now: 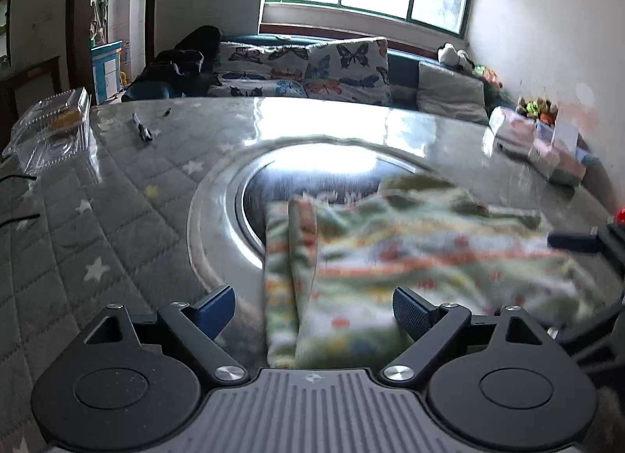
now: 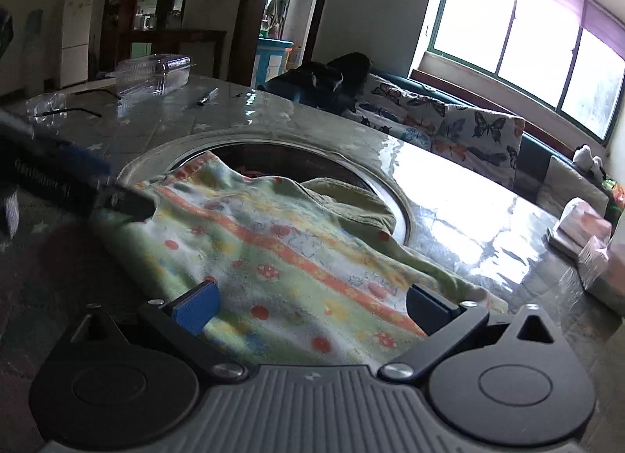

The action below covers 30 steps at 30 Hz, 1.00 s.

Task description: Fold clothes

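So far we see the patterned garment [image 2: 273, 249] lying folded over on the table [image 1: 156, 163]; left gripper [image 1: 312, 312] and right gripper [image 2: 312, 308] jaws released, empty. Further folds likely remain.

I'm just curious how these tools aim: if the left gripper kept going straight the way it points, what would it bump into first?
Most likely the green patterned fleece garment lying right ahead of the open left gripper. Beyond it lies the round metal-rimmed recess in the table; depth is hard to judge in this blurred view.
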{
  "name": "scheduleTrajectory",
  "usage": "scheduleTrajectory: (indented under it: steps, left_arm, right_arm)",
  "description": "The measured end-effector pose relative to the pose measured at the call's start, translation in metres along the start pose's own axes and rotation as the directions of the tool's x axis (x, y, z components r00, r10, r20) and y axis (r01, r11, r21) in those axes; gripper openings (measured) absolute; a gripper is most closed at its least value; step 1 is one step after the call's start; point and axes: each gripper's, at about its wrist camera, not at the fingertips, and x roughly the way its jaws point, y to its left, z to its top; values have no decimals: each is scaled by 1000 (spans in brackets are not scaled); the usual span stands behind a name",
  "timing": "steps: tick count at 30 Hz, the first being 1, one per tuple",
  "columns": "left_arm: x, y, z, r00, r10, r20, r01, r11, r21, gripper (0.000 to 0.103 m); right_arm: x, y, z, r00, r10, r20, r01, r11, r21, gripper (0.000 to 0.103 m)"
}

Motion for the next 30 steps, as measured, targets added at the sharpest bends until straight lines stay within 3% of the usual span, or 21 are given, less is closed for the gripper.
scheduleTrajectory:
  steps: [6,11,27,30]
  left_arm:
    - [1,4,-7,1000,6,2,-6,1000,-1,92]
    - [-4,14,-6,1000,18,7,-18,999,-32,92]
    - [-22,52,-2,997,66,24,-62,985,-160,93]
    - [-23,60,4,997,72,33,-64,977,-203,92]
  right_arm:
    - [-5,10,14,999,21,45,-20,999,-27,103]
    - [16,24,13,999,50,14,-49,997,-53,103]
    - [7,41,25,995,92,35,-88,991,-103,103]
    - [4,52,30,989,144,22,-140,980,-139,95]
